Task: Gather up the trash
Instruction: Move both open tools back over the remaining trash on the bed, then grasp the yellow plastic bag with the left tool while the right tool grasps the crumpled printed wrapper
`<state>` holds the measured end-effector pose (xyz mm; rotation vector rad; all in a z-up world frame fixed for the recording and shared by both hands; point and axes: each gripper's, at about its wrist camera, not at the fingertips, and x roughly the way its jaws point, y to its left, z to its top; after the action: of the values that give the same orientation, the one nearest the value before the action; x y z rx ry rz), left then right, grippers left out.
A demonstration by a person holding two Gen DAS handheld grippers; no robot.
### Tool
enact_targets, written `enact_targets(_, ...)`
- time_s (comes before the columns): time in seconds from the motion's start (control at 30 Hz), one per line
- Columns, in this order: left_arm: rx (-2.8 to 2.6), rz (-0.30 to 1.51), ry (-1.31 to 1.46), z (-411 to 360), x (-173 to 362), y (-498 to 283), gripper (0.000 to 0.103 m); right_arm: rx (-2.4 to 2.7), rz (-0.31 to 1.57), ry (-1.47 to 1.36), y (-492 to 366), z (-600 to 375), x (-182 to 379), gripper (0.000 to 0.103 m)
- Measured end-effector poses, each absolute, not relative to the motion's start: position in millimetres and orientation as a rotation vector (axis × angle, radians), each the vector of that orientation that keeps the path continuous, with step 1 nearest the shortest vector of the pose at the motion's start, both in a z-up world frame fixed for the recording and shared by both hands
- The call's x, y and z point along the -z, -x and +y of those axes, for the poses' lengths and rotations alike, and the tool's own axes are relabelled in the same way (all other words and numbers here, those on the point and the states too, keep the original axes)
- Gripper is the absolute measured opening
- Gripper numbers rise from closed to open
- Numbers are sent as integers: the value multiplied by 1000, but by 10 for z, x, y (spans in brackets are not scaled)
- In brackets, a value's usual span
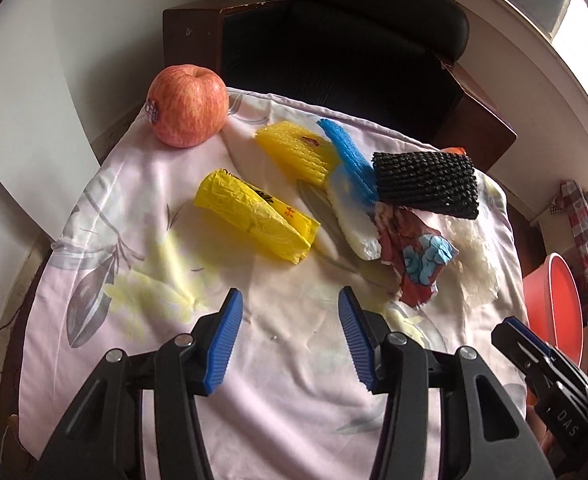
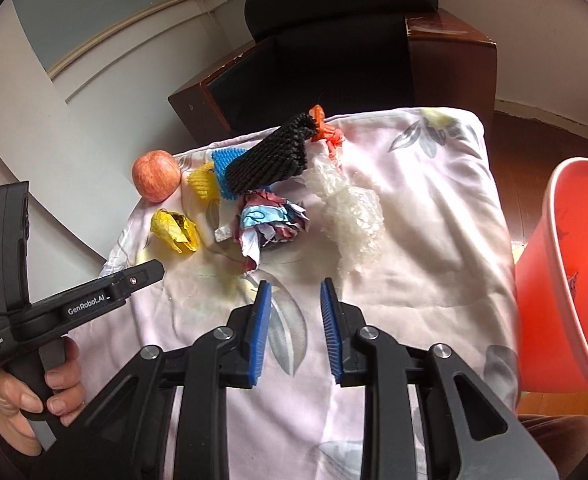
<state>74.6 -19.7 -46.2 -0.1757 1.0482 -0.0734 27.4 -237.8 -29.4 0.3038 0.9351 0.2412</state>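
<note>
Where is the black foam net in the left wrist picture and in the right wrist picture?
Left wrist: black foam net lies right of centre, beside the blue net.
Right wrist: it lies above centre, tilted, over the blue net.
Shared landmark: the apple, far left of the pile.

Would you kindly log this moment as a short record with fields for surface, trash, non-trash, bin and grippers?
surface: floral cloth
trash: yellow bag, yellow foam net, blue foam net, black foam net, crumpled wrapper, clear plastic
non-trash: apple, far left
bin: red bucket, right of table
left gripper: open, empty
right gripper: open, empty
</note>
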Motion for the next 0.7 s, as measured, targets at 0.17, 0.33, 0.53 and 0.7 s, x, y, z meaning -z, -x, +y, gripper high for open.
enact_targets(0.17,18,1064,237,-197,516,-987,49,-266,945,-281,-444,-2260,323,26)
enact_targets(0.33,-41,1087,315,-162,620,-1183,48,-279,947,-264,-552,-2206,328,26)
enact_targets(0.53,-70,1092,350,-40,719,-1261,6,-292,941,-214,-664,-2144,290,26)
enact_targets(0.7,-51,1058,304,24,655,-1167,4,-309,956,-192,-790,-2030,269,40)
